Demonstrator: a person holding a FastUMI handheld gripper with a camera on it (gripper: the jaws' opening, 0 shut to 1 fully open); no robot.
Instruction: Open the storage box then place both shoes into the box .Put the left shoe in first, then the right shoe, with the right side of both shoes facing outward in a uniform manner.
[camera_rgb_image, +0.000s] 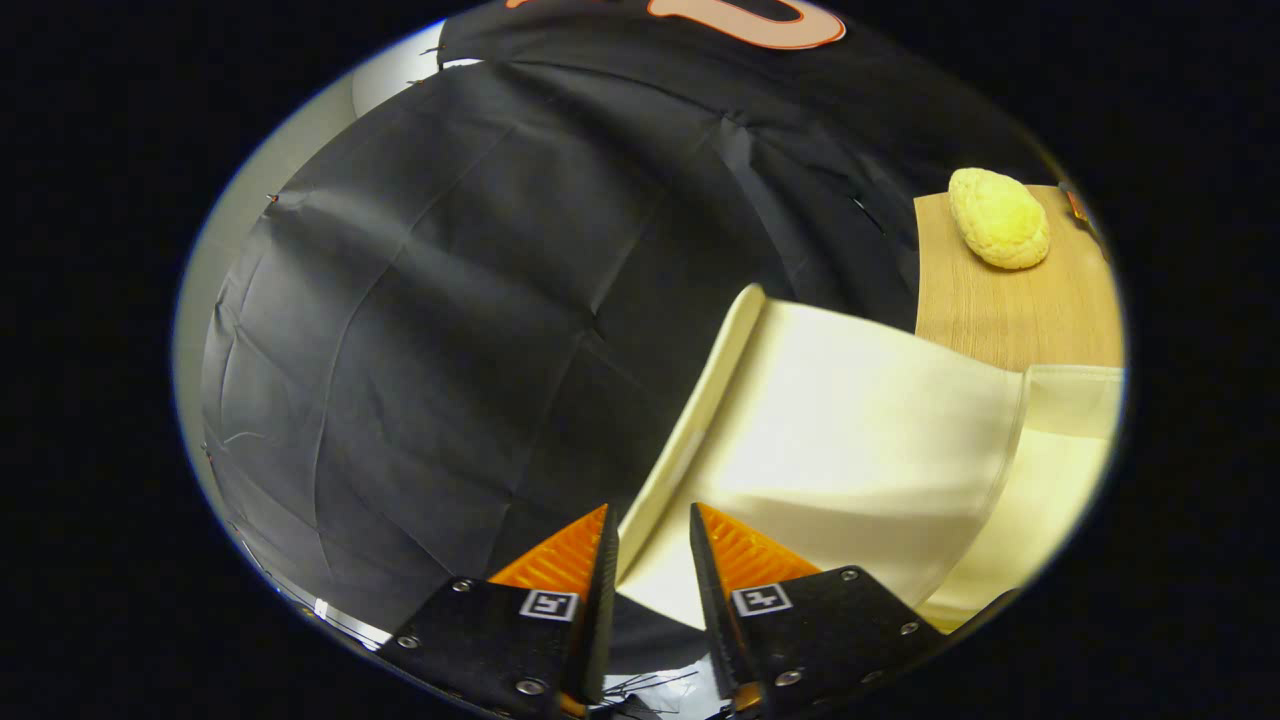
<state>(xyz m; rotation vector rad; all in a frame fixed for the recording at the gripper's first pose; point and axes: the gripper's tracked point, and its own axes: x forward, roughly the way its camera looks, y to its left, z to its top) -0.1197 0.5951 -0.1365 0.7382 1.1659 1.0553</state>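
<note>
Jaws of the gripper (652, 545) stand a little apart, with the thin edge of a cream lid (690, 420) running into the gap between them. Whether both fingers actually press on that edge I cannot tell; the gap looks wider than the edge itself.

To the left of the fingers hangs only the creased black cloth wall (420, 320) of the booth. Just ahead of the fingers and off to their right, the lid rises as a broad pale panel, tilted up and away, so the storage box (1060, 470) seems partly opened; its cream fabric side shows further right, beyond the lid's far corner. Past the box lies a wooden desk (1010, 310), and on it, well beyond the fingers, rests a yellow knitted shoe (1000, 218).

As I judge it, the task is in its first step: the lid is being lifted and is not yet fully back. No shoe has gone into the box as far as can be seen, so the left shoe and then the right one are left to place.
</note>
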